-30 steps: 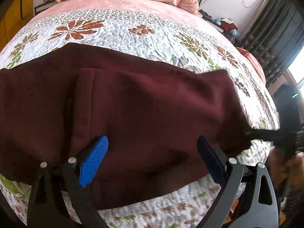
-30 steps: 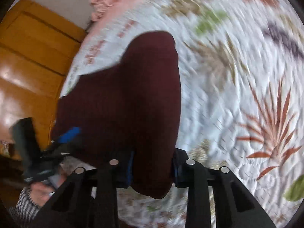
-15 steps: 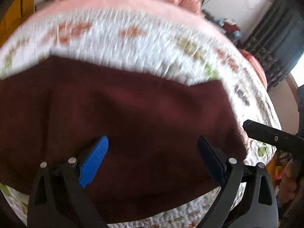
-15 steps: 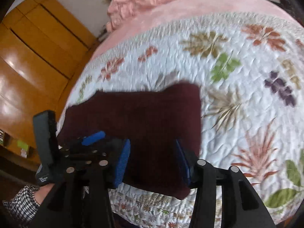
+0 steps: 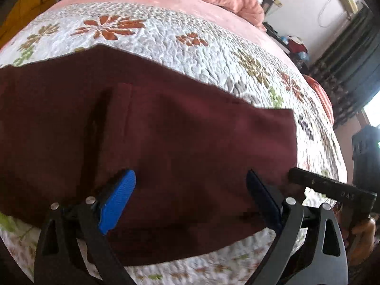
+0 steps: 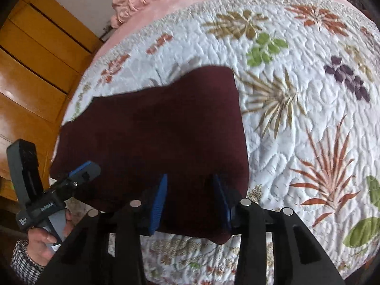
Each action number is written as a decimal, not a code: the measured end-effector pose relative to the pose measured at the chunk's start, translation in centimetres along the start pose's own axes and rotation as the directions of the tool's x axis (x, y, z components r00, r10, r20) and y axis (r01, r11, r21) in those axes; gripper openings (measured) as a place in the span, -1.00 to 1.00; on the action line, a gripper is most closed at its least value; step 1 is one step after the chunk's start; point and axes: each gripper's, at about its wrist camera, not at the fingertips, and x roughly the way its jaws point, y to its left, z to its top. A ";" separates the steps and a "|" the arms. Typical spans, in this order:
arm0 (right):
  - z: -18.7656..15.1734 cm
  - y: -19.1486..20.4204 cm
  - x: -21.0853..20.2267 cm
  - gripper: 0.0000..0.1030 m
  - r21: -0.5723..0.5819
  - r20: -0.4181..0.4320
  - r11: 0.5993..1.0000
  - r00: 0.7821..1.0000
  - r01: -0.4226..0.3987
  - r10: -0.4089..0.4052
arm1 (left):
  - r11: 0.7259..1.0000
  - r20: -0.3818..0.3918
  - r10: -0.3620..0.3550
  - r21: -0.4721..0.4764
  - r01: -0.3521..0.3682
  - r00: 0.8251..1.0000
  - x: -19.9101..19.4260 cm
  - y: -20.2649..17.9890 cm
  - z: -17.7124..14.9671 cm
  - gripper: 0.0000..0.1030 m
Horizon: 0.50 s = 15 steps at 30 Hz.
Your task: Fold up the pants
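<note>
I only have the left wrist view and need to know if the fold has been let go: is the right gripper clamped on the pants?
Observer: It doesn't look like it. In the right wrist view the right gripper straddles the near corner of the pants. Its jaws have just been closing a little, but the pads stand apart and the cloth between them looks flat, not pinched.
Operator: Where does my left gripper sit, seen from that side?
Observer: The left gripper is at the other near corner of the pants, jaws wide. The hand holding it shows a checked sleeve.
</note>
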 end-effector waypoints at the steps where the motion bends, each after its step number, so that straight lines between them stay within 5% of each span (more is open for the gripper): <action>1: 0.1 0.1 0.0 -0.21 -0.003 0.000 1.000 1.000 0.006 -0.006 | 1.000 0.000 0.010 0.028 -0.010 1.000 0.0 -0.3 0.0 0.82; 8: 0.2 1.9 -4.0 -0.18 -0.024 0.081 0.998 0.995 -0.056 0.058 | 0.983 0.089 -0.050 -0.169 0.065 0.995 -5.5 3.8 1.3 0.80; 15: -1.2 4.8 -3.3 -0.14 -0.024 0.053 0.984 0.982 -0.178 0.179 | 0.891 0.120 0.080 -0.454 -0.017 0.990 -13.4 16.0 -2.6 0.80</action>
